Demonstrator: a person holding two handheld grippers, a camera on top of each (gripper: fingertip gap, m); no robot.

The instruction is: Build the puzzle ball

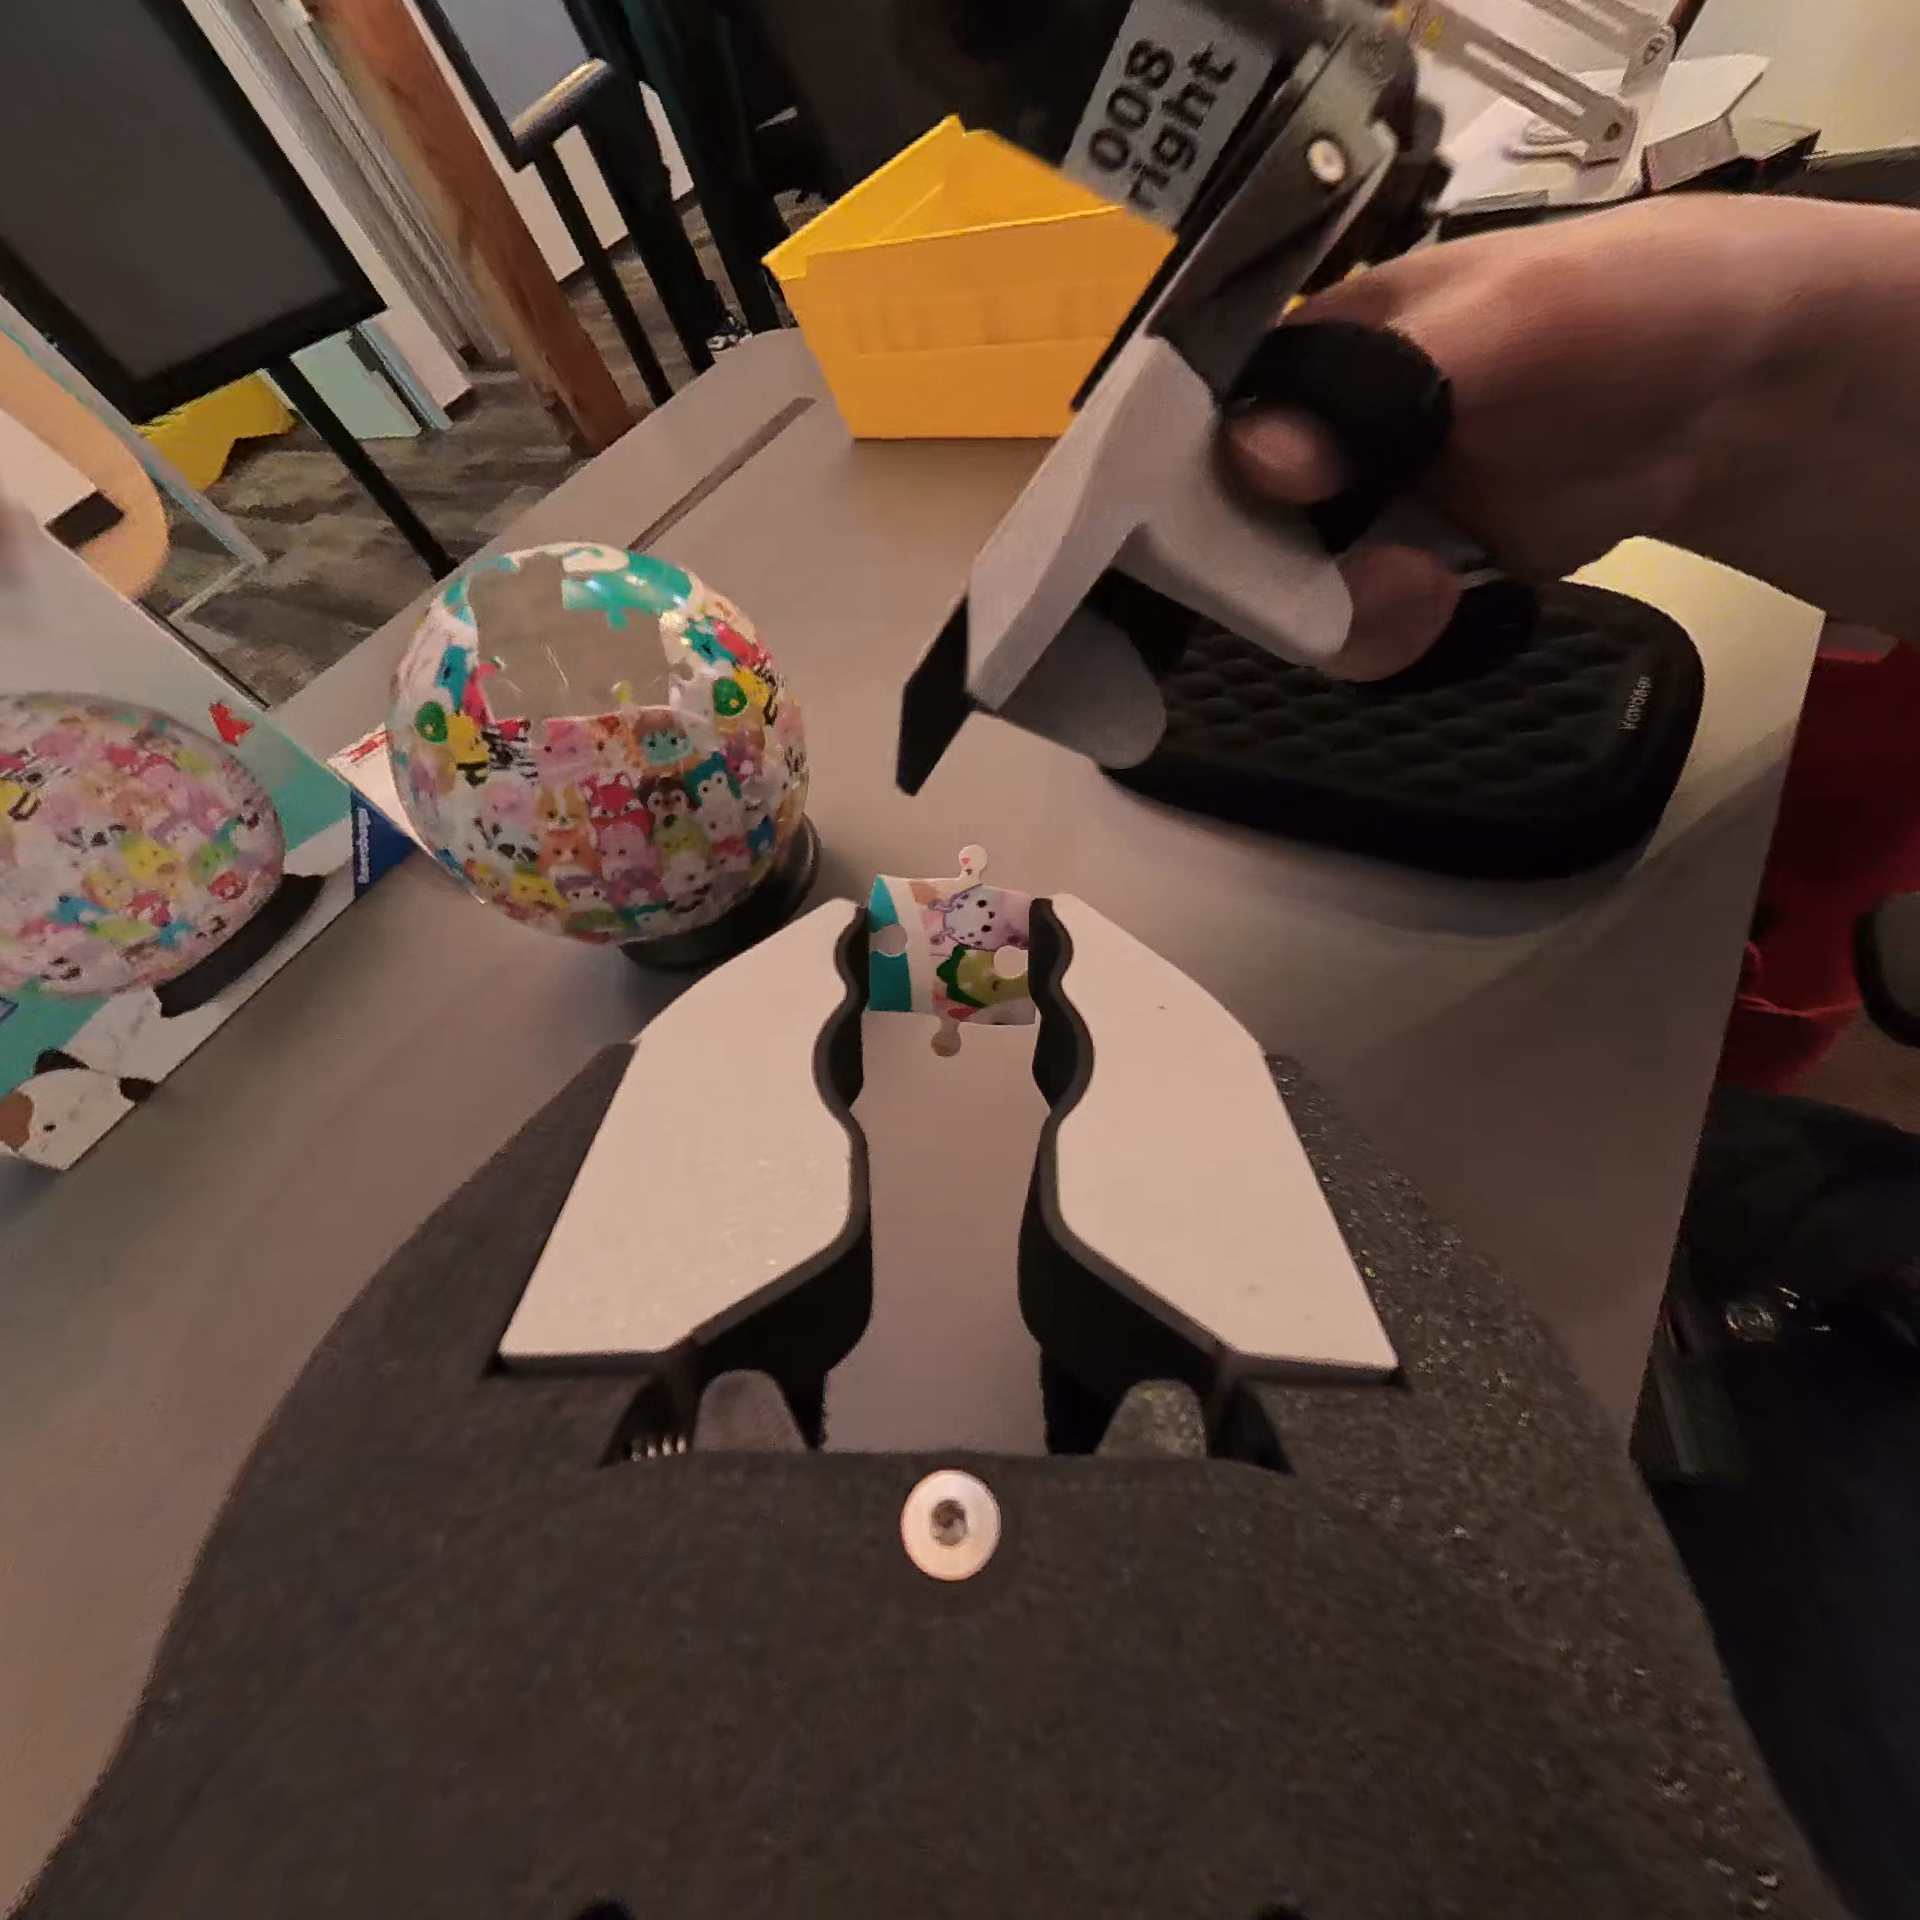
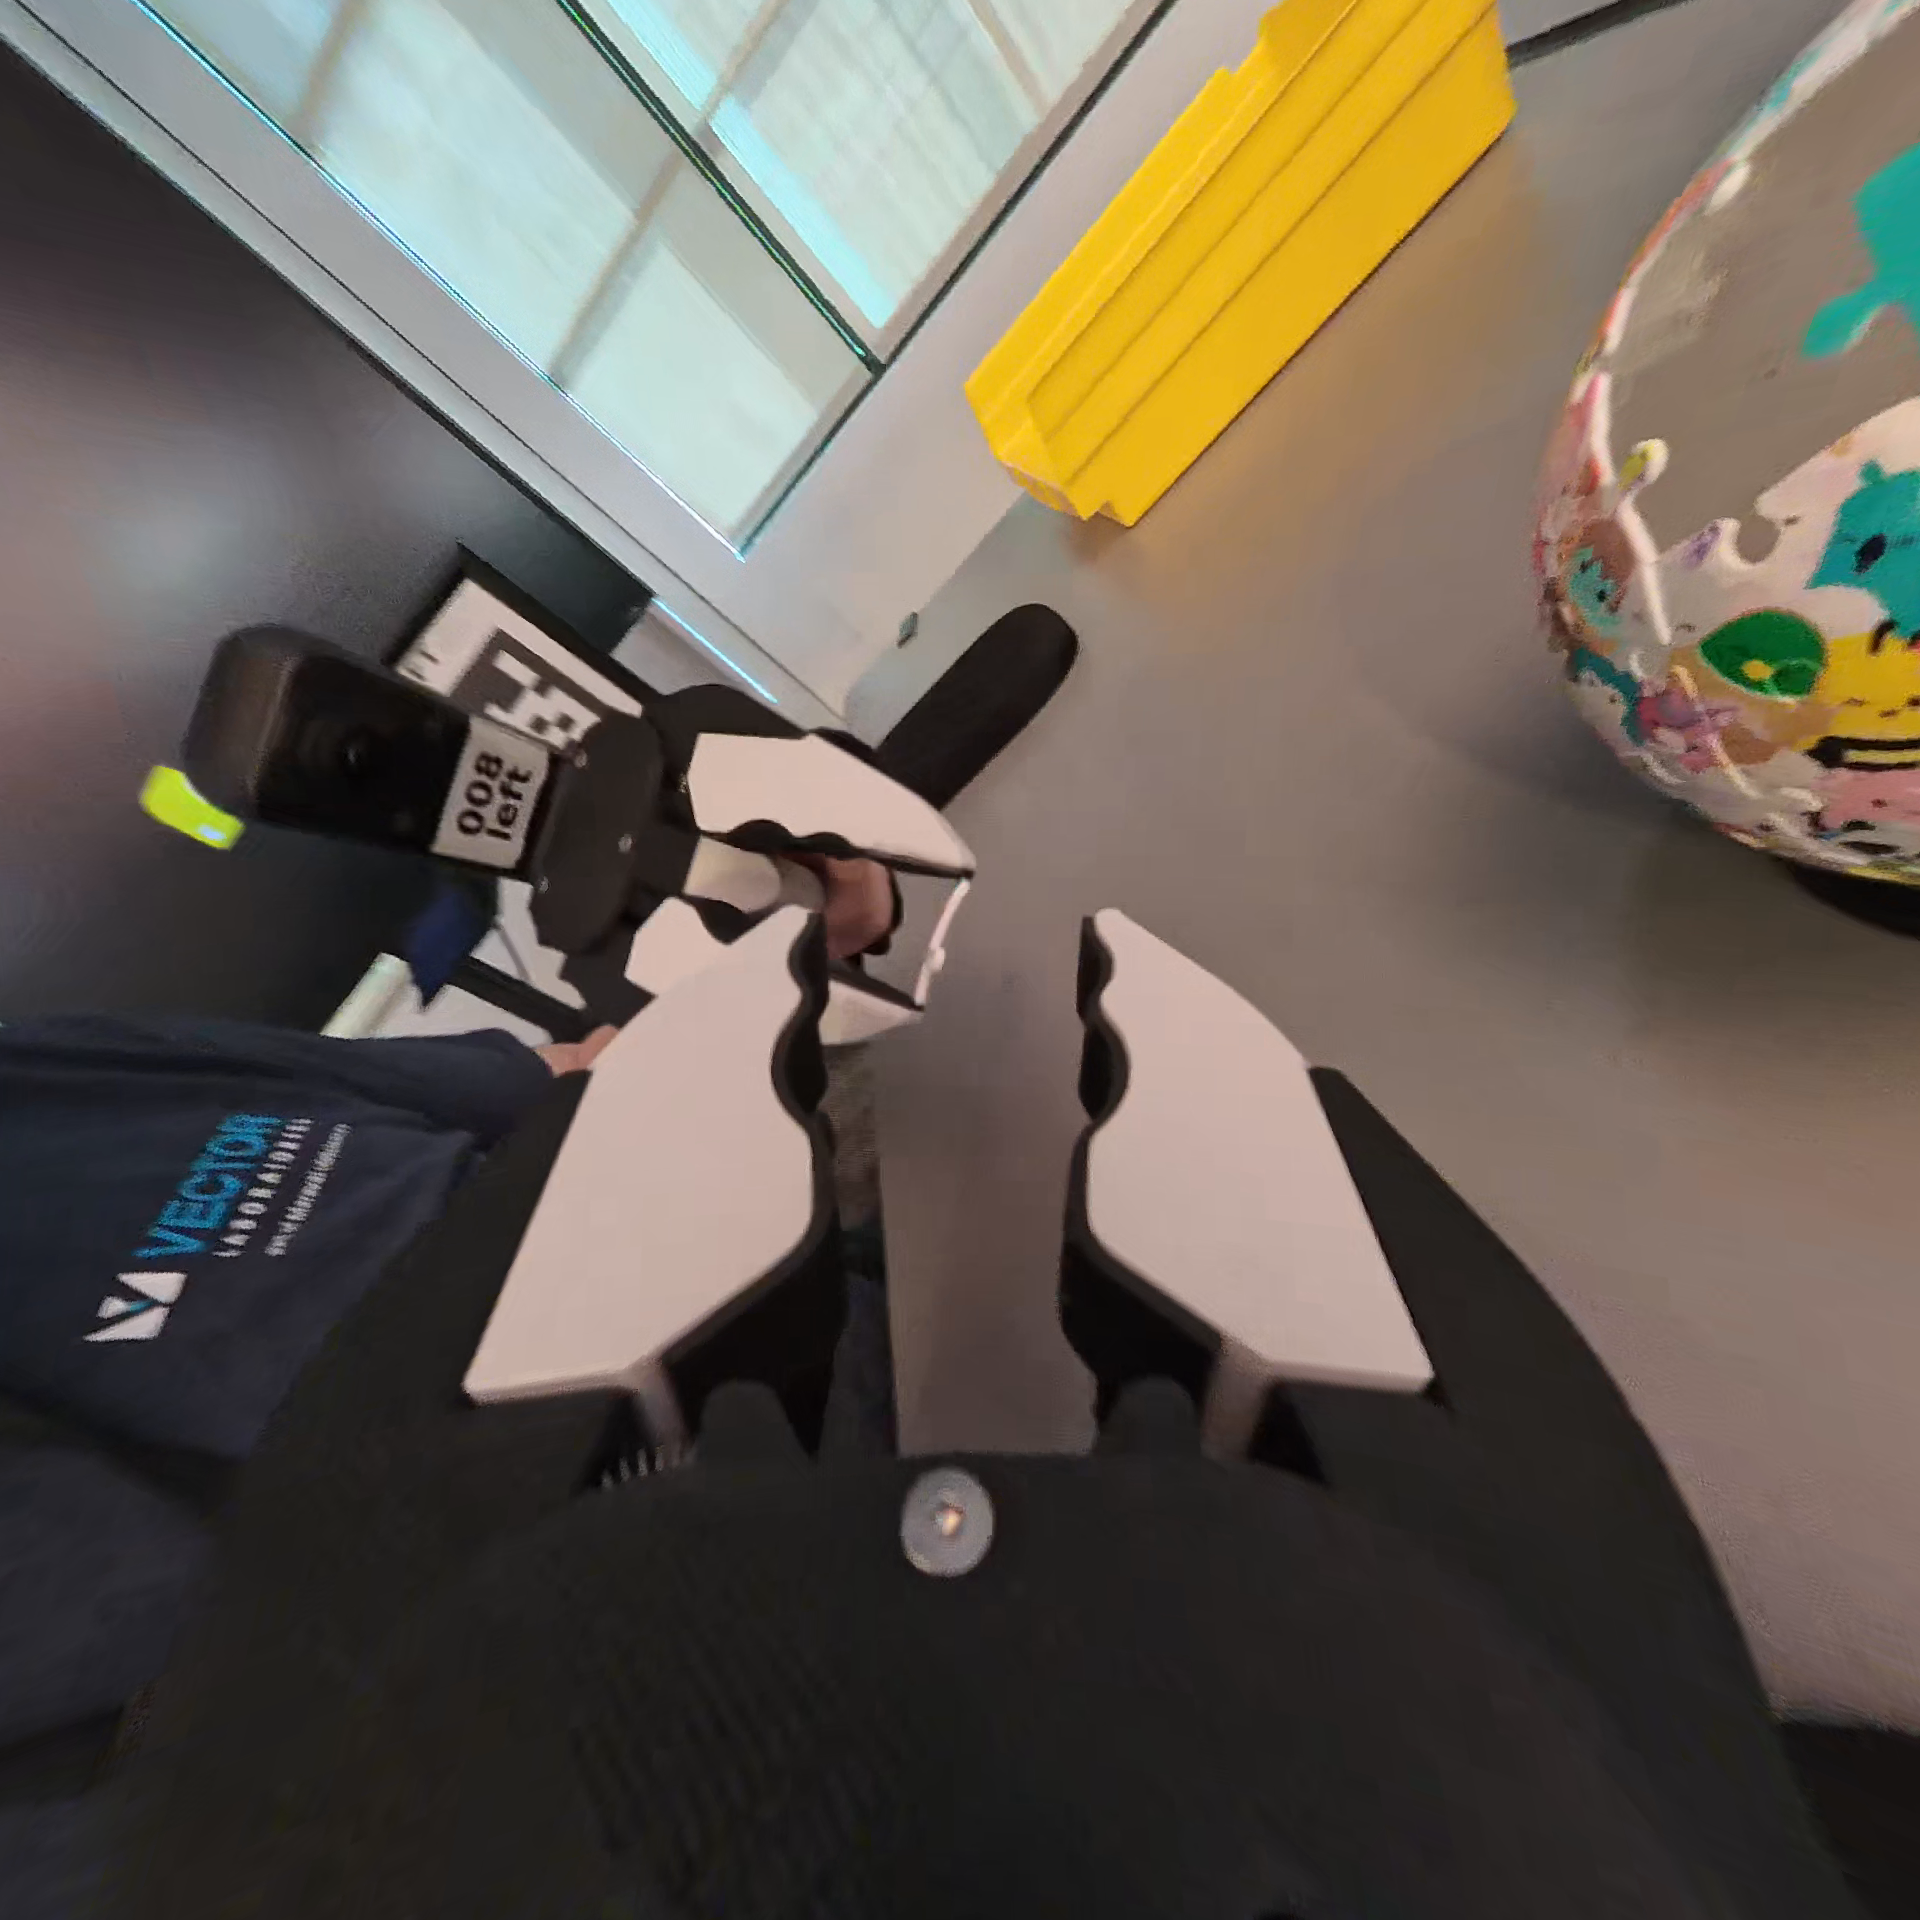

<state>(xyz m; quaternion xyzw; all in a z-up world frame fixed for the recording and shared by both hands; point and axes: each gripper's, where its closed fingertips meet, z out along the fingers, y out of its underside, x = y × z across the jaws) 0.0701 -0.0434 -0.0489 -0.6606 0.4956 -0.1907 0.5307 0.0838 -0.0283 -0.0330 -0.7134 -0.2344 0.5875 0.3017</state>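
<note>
My left gripper (image 1: 951,961) is shut on a puzzle piece (image 1: 961,951) with cartoon animals and a teal edge, and holds it upright just above the grey table (image 1: 1195,935). The puzzle ball (image 1: 597,748) stands on a black ring stand to the left of the piece, with a large open gap near its top. My right gripper (image 1: 930,727) hangs above and behind the piece, tips pointing down. In the right wrist view the right gripper (image 2: 951,927) is open and empty. The left gripper (image 2: 938,933) lies just beyond its tips, and the ball (image 2: 1745,623) is at the right.
A yellow bin (image 1: 966,301) stands at the back of the table and also shows in the right wrist view (image 2: 1247,270). A black quilted pad (image 1: 1455,727) lies at the right. The puzzle box (image 1: 125,883) stands at the left edge. A person's hand (image 1: 1558,416) holds the right gripper. My two grippers' fingertips are within a few centimetres of each other.
</note>
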